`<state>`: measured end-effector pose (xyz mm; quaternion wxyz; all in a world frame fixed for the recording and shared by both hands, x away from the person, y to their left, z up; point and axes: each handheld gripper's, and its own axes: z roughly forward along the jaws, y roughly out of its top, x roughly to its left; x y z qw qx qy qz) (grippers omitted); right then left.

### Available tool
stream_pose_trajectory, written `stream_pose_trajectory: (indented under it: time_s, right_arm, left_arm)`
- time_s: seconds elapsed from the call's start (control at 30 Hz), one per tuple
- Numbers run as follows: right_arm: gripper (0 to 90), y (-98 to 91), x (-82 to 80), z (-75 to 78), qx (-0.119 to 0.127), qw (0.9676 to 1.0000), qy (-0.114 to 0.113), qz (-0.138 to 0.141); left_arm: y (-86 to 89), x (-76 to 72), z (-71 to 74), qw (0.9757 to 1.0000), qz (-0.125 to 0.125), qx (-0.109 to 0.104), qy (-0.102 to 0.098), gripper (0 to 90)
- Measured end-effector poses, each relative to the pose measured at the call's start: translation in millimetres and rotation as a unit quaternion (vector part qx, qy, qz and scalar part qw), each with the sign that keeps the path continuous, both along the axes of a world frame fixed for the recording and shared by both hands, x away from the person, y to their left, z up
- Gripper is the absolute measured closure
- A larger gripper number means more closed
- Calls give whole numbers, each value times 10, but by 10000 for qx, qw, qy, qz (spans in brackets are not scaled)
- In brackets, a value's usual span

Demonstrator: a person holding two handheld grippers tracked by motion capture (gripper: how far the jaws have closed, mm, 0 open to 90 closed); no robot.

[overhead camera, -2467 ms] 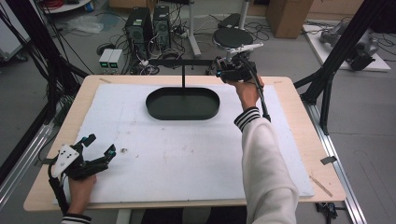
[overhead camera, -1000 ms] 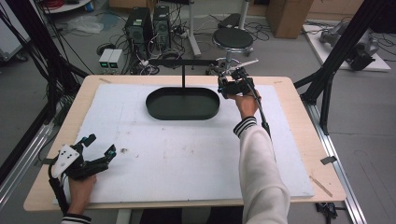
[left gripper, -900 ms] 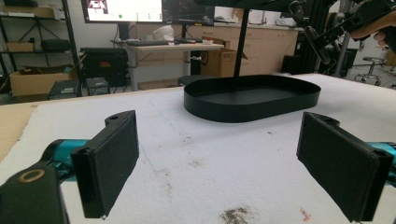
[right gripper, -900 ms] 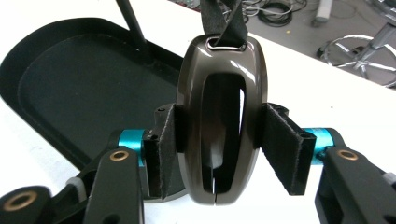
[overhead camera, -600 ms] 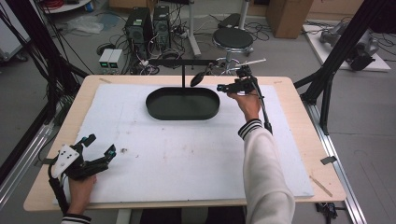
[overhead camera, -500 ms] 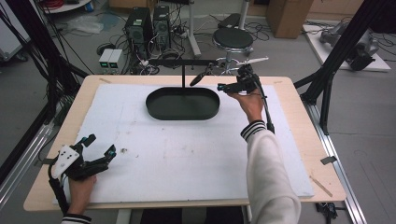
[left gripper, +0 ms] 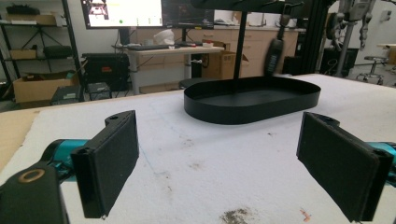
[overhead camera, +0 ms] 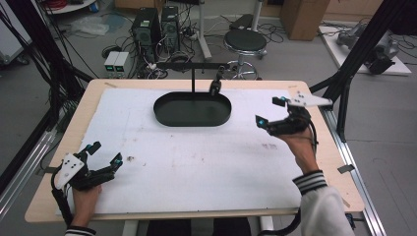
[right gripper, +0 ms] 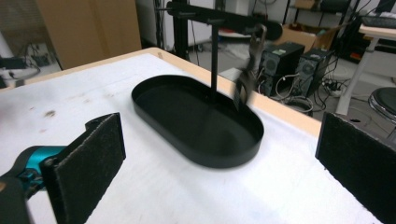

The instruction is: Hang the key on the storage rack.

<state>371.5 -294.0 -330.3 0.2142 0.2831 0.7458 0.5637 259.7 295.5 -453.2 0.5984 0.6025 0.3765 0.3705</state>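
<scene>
Black oval tray (overhead camera: 192, 109) at far centre of tabletop (overhead camera: 196, 162); dark object (overhead camera: 215, 86) hangs from its stand. Left gripper (overhead camera: 101, 160), right gripper (overhead camera: 270, 111) (both empty): jaws apart.

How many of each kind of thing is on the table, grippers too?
Grippers: 2, left and right, both open and empty
Tray with its stand: 1
Dark thing hanging from the stand: 1
White mat: 1
Total: 5
</scene>
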Motion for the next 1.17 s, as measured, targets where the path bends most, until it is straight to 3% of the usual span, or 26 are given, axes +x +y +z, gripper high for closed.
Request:
stream_pose_trajectory:
  time_s: [0.1,0.13,0.23,0.47,0.6,0.77,0.87,1.1,1.17]
  right_arm:
    - [4,-162,-191,-182,84,9999,-32,-101]
    - [4,-212,-252,-250,223,9996,-159,-120]
    - [4,-326,-388,-443,390,9990,-177,-141]
    - [4,-441,-623,-838,704,9950,-622,-334]
    - [4,-384,-689,-961,664,9936,-853,-337]
    - [4,-323,-716,-1100,584,9928,-969,-389]
    - [4,-321,-720,-1208,598,9935,-887,-390]
    - [4,-373,-738,-1229,900,9908,-887,-480]
    - [4,-368,-739,-1229,884,9906,-906,-510]
  left_arm:
    - [5,-4,-2,10000,2,-45,-13,133]
    - [6,-6,-2,10000,5,-47,-20,133]
    - [6,-9,-3,10000,4,-22,-35,133]
    - [5,-14,-4,10000,0,-41,-67,133]
    - [6,-16,-5,10000,-1,-45,-75,133]
    - [7,-19,-6,9999,-2,-57,-92,133]
    - [9,-20,-7,9999,-2,-64,-85,133]
    - [14,-23,-7,9999,-9,-61,-92,133]
    - [15,-27,-9,9999,-11,-68,-124,133]
